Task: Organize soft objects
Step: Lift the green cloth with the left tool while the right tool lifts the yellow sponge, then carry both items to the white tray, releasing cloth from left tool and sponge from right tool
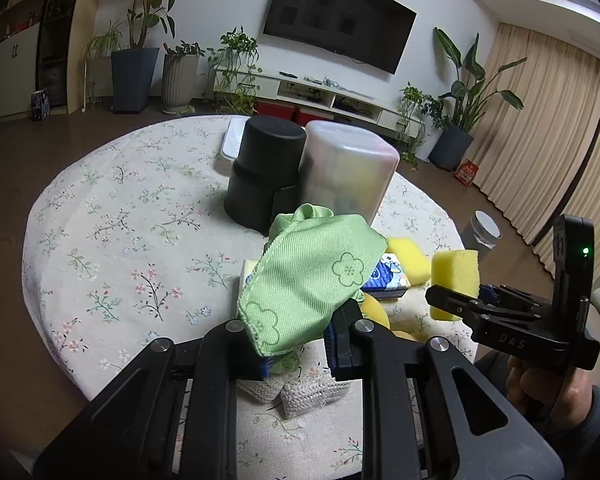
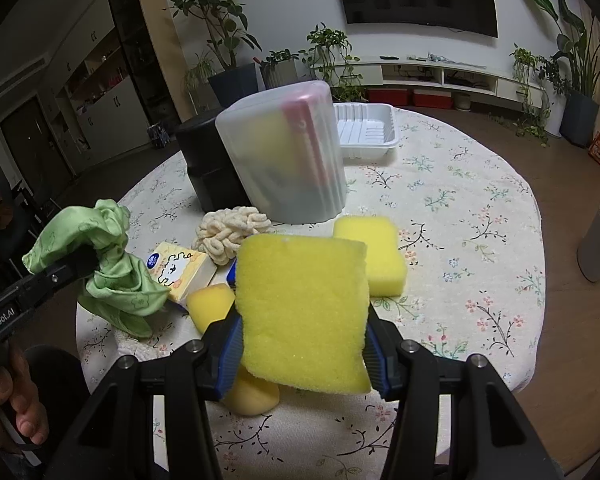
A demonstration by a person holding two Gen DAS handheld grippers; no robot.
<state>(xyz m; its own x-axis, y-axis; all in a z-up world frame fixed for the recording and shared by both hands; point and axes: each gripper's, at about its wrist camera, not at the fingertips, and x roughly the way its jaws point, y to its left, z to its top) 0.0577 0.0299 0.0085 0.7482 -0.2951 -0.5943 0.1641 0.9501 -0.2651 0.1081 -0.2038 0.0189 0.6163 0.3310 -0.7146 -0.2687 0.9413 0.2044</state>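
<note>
The green cloth [image 1: 312, 280] is finely ribbed with a soft sheen; the yellow sponge [image 2: 304, 312] looks porous and matt (a rough foam). The frosted container [image 2: 284, 152] is smooth, translucent plastic.

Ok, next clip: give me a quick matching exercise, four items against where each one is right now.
Items:
1. green cloth
2. big yellow sponge
3. white tray
4. cream knitted piece

Places:
A. behind the frosted bin
B. in the right gripper
C. on the table, before the black container
D. in the left gripper

Pairs: 1-D, 2-B, 3-A, 4-C
</note>
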